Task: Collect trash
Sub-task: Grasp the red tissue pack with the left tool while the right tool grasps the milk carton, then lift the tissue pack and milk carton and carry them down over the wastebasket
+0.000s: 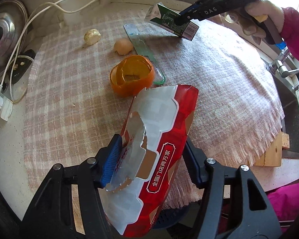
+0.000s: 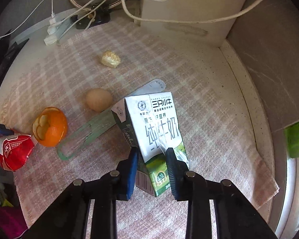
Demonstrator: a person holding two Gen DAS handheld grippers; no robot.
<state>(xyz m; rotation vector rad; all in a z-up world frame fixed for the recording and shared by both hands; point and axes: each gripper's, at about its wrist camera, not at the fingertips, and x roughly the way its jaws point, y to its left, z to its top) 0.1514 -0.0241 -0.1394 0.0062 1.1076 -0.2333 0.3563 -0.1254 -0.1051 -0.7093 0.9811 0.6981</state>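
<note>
Nearest, our left gripper (image 1: 151,157) pinches the torn red wrapper (image 1: 159,139); its far pad is hidden, so the hold seems shallow. Farther off, our right gripper (image 2: 152,159) clamps the milk carton (image 2: 155,131) above the checked cloth (image 2: 209,119). We lift both straight, squeezing firmly, clear of the orange peel (image 1: 132,75).
</note>
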